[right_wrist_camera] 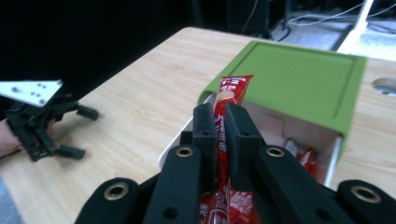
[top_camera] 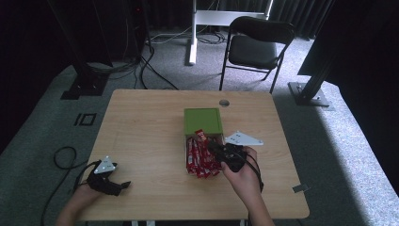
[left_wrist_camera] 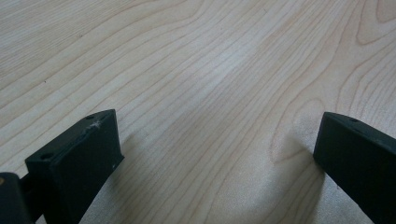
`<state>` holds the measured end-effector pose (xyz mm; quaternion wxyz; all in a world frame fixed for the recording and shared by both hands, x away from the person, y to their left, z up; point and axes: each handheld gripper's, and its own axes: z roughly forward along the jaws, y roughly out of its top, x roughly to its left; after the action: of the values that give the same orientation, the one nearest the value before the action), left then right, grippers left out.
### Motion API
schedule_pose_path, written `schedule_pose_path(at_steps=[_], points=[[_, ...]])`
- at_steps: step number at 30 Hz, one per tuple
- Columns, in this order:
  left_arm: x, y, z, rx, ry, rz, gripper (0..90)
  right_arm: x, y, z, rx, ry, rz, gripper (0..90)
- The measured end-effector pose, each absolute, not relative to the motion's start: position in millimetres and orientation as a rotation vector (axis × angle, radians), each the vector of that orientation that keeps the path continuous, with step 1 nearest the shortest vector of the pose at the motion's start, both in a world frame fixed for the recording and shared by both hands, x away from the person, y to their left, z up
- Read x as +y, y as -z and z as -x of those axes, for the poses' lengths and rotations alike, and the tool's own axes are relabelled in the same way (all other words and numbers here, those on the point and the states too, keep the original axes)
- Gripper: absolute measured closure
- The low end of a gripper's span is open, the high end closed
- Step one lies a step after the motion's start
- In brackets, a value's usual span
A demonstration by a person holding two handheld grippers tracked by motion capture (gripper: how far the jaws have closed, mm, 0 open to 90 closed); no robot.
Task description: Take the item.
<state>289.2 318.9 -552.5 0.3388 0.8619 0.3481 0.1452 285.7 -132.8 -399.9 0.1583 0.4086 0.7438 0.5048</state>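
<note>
A green box (top_camera: 203, 121) lies at the table's middle with its white drawer (right_wrist_camera: 334, 158) pulled out toward me, holding several red snack packets (top_camera: 200, 162). My right gripper (top_camera: 210, 144) is over the drawer, shut on one red packet (top_camera: 199, 135). In the right gripper view that packet (right_wrist_camera: 232, 91) sticks up between the black jaws of the right gripper (right_wrist_camera: 220, 114), in front of the green box (right_wrist_camera: 299, 79). My left gripper (top_camera: 120, 186) rests near the front left of the table. Its jaws stand wide apart over bare wood (left_wrist_camera: 219, 140) and hold nothing. The left gripper (right_wrist_camera: 80, 132) also appears at the left of the right gripper view.
The wooden table (top_camera: 141, 127) has a round cable hole (top_camera: 224, 102) behind the box. Beyond the far edge stand a black folding chair (top_camera: 256, 44) and a white stand (top_camera: 193, 33). Cables (top_camera: 63, 157) lie on the carpet at the left.
</note>
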Motion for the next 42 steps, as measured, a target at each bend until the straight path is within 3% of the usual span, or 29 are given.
schedule_pose_path(at_steps=[24, 42], points=[[319, 553, -289, 0.907, -0.377, -2.245, 1.6, -171, 409, -321, 1.885, -1.354, -1.311, 83.8], [319, 553, -289, 0.907, -0.378, -2.245, 1.6, -193, 464, -360, 1.783, -1.265, -1.507, 83.7]])
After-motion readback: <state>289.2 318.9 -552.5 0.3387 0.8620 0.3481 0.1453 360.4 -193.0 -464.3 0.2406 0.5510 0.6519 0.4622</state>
